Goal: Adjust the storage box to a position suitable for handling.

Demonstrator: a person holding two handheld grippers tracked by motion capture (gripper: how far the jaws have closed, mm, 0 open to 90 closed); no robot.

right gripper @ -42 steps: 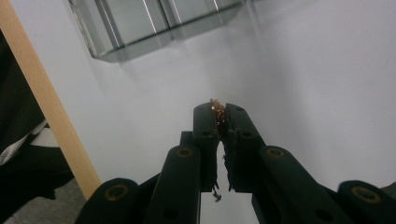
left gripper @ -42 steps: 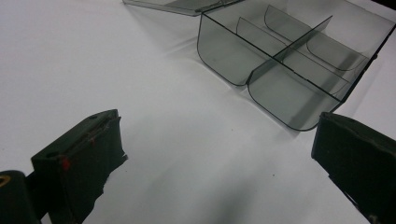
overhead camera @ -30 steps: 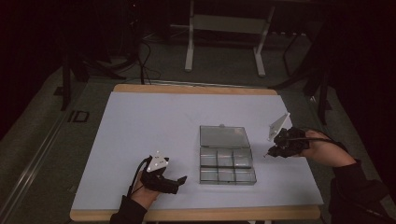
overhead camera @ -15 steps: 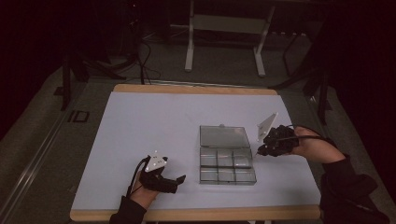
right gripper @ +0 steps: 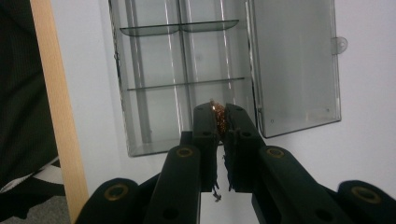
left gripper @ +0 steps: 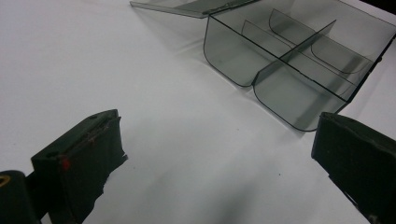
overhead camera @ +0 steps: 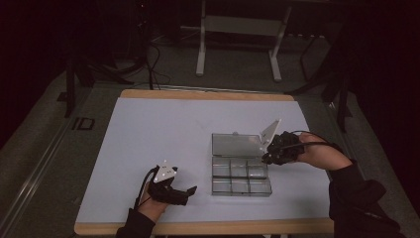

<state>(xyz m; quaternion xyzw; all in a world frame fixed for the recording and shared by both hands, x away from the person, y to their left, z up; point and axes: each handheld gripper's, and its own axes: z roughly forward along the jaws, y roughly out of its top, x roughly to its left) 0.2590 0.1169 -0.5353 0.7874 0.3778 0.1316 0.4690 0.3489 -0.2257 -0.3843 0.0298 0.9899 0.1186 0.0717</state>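
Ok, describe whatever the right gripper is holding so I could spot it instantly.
On the white table lies an open clear box with six compartments. The right gripper hovers over its edge. Pinched between its shut jaws sits a small glittery orange-brown bit, the sole coloured item.

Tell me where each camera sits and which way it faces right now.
High view: above the person's side, looking forward and down on the table; both forearms show, left gripper and right gripper.
Left gripper view: rides the left gripper, low over the table, facing the open box between wide-apart jaws.
Right gripper view: rides the right gripper, looking down at the box, jaws shut on a small orange piece.
All share the box.
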